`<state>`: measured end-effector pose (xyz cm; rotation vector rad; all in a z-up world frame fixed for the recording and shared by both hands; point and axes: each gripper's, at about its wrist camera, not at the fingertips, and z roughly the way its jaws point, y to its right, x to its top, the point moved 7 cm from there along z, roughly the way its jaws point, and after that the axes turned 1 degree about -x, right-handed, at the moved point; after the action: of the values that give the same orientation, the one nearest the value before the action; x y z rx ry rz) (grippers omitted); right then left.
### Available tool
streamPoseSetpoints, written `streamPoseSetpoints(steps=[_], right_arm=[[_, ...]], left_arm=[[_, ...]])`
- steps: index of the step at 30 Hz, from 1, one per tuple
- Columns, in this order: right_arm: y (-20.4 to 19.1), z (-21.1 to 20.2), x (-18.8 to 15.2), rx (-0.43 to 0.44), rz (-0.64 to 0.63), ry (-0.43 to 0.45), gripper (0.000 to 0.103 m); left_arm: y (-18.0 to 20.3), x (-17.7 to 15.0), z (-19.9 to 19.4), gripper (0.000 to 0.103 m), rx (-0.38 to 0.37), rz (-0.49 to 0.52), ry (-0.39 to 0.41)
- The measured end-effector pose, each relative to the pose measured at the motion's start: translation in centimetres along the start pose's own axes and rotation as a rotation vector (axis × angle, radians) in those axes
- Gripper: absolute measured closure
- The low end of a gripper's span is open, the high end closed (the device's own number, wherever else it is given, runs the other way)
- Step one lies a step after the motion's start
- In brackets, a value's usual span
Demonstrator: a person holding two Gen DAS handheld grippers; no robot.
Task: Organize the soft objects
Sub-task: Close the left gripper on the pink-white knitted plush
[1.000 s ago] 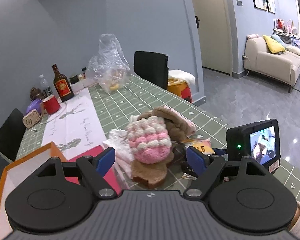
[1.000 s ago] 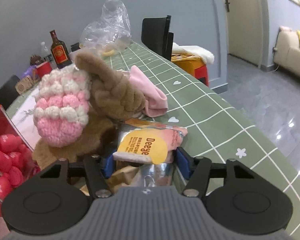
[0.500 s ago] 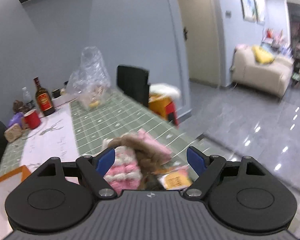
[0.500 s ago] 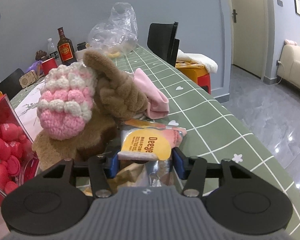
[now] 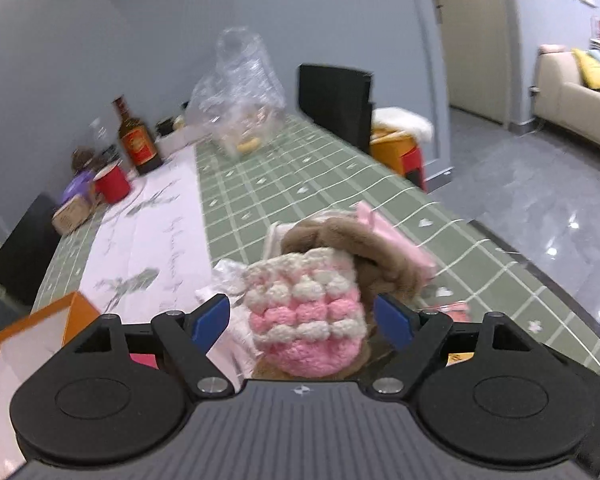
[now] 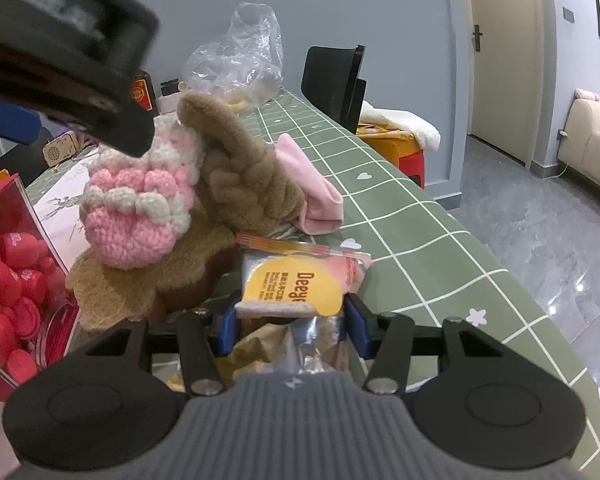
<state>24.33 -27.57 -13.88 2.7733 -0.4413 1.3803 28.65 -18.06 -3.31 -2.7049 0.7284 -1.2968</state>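
Observation:
A pink and white crochet hat (image 5: 304,312) tops a pile with a brown plush piece (image 5: 360,248) and a pink cloth (image 5: 384,232) on the green checked table (image 5: 300,168). My left gripper (image 5: 302,320) is open, its blue pads on either side of the hat and clear of it. In the right wrist view the hat (image 6: 136,208) leans on the brown plush (image 6: 244,176), with the left gripper's black body (image 6: 68,40) above it. My right gripper (image 6: 294,326) is shut on a yellow and pink snack packet (image 6: 296,288) in front of the pile.
A clear plastic bag (image 5: 240,92), a brown bottle (image 5: 136,140) and a red cup (image 5: 112,186) stand at the far end. A black chair (image 5: 336,100) lines the right edge. An orange box (image 5: 32,332) and a red box of caps (image 6: 8,280) sit left.
My left gripper has swung over the pile and come lower, so the crochet hat now lies between its open jaws. The right gripper's jaws have narrowed slightly on the snack packet.

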Motion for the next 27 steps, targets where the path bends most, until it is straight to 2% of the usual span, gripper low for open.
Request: streamPoseSetpoints(steps=[4, 8, 10, 15, 16, 18, 19, 21, 22, 24, 26, 27], right_arm=[[0.1, 0.2, 0.0, 0.005, 0.003, -0.002, 0.05], [0.1, 0.2, 0.0, 0.007, 0.005, -0.004, 0.05], [0.1, 0.2, 0.0, 0.009, 0.009, -0.006, 0.049], [0.1, 0.2, 0.0, 0.01, 0.004, -0.007, 0.049], [0.1, 0.2, 0.0, 0.012, 0.007, -0.007, 0.049], [0.1, 0.2, 0.0, 0.011, 0.003, -0.006, 0.049], [0.0, 0.2, -0.1, 0.009, 0.001, -0.005, 0.049], [0.1, 0.2, 0.0, 0.01, 0.001, -0.004, 0.049], [0.1, 0.2, 0.0, 0.012, 0.003, -0.004, 0.049], [0.1, 0.2, 0.0, 0.013, 0.005, -0.004, 0.049], [0.1, 0.2, 0.0, 0.012, 0.004, -0.004, 0.049], [0.1, 0.2, 0.0, 0.012, 0.003, -0.004, 0.049]], left_arm=[[-0.5, 0.4, 1.0, 0.008, 0.004, -0.068, -0.026], [-0.3, 0.4, 2.2, 0.008, 0.046, -0.043, -0.027], [-0.3, -0.1, 3.1, 0.008, 0.079, -0.052, -0.06], [-1.0, -1.0, 5.2, 0.01, 0.087, -0.114, -0.136], [-1.1, -1.0, 5.2, 0.016, 0.083, -0.127, -0.138], [-1.2, -1.0, 5.0, 0.051, 0.05, -0.143, -0.156], [-1.3, -1.0, 4.7, 0.059, 0.069, -0.141, -0.169], [-1.2, -1.0, 3.9, 0.09, 0.067, -0.125, -0.182], [-1.2, -1.1, 3.5, 0.09, 0.068, -0.117, -0.186], [-1.2, -1.1, 2.4, 0.092, 0.023, -0.122, -0.183], [-1.3, -1.1, 1.2, 0.102, -0.023, -0.129, -0.172], [-1.4, -1.1, 0.8, 0.103, -0.029, -0.127, -0.171]])
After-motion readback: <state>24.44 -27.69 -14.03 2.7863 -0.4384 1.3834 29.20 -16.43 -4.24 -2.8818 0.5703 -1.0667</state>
